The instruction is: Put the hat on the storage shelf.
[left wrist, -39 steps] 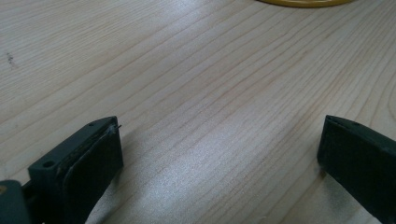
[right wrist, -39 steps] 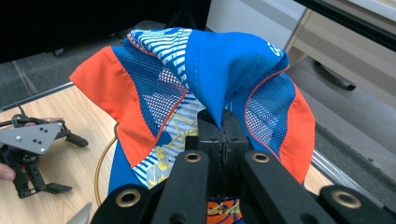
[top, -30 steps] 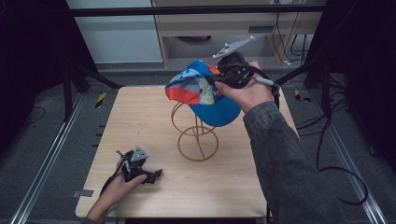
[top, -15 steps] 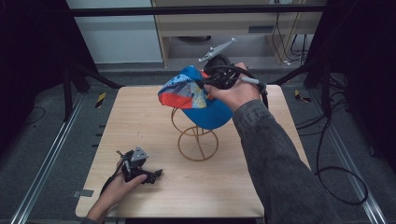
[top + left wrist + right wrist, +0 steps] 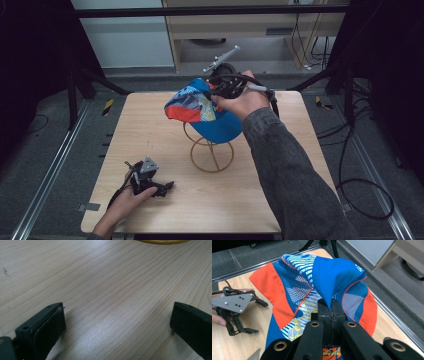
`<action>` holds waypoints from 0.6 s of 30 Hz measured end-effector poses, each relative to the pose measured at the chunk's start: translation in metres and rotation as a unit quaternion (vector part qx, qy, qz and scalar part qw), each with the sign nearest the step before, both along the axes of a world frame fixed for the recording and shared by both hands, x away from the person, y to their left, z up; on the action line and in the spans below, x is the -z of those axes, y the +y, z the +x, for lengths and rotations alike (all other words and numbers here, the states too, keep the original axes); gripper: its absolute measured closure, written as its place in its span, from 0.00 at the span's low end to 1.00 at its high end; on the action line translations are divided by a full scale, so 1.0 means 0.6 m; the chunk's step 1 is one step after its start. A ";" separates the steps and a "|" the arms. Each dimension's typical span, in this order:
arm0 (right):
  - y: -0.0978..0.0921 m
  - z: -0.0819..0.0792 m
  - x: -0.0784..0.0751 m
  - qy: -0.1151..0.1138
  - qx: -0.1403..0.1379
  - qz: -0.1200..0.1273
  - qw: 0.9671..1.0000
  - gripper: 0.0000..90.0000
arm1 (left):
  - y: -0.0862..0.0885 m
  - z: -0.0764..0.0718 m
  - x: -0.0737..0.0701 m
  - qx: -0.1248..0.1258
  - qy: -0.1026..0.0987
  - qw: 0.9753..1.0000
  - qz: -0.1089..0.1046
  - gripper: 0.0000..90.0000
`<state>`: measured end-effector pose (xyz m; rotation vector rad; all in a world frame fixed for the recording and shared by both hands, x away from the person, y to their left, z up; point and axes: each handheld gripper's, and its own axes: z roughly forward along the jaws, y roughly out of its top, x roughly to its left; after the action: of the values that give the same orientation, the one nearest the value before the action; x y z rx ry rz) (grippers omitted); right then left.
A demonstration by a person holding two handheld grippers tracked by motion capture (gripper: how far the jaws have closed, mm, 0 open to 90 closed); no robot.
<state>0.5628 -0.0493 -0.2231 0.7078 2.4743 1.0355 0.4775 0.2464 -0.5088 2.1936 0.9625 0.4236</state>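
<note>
Pinching a fold of the cap (image 5: 337, 277), the right tongs (image 5: 331, 312) are steadying it over the wire stand (image 5: 211, 152); the left tongs (image 5: 117, 322) are resting released on the bench (image 5: 100, 277).

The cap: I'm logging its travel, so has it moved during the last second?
Yes. The cap, pinched by the right gripper, has shifted left over the wire stand, which sits unmoved on the table.
</note>
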 end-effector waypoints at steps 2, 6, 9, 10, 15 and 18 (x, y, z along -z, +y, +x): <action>0.003 0.000 0.001 0.001 0.000 0.000 1.000 1.00 | 0.000 0.000 0.000 0.000 0.000 1.000 0.000 0.00; 0.006 0.000 0.003 0.003 -0.003 -0.001 1.000 1.00 | 0.000 0.000 0.000 0.000 0.000 1.000 0.000 0.00; 0.009 0.000 0.006 0.005 -0.005 -0.003 1.000 0.99 | 0.000 0.000 0.000 0.000 0.000 1.000 0.000 0.00; 0.010 0.000 0.006 0.006 -0.006 -0.003 1.000 0.99 | 0.000 0.000 0.000 0.000 0.000 1.000 0.000 0.00; 0.012 -0.001 0.008 0.007 -0.008 -0.004 1.000 0.99 | 0.000 0.000 0.000 0.000 0.000 1.000 0.000 0.00; 0.013 -0.001 0.008 0.008 -0.010 -0.006 1.000 0.99 | 0.000 0.000 0.000 0.000 0.000 1.000 0.000 0.00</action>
<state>0.5625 -0.0416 -0.2281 0.6921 2.5034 1.0258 0.4775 0.2464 -0.5088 2.1931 0.9626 0.4237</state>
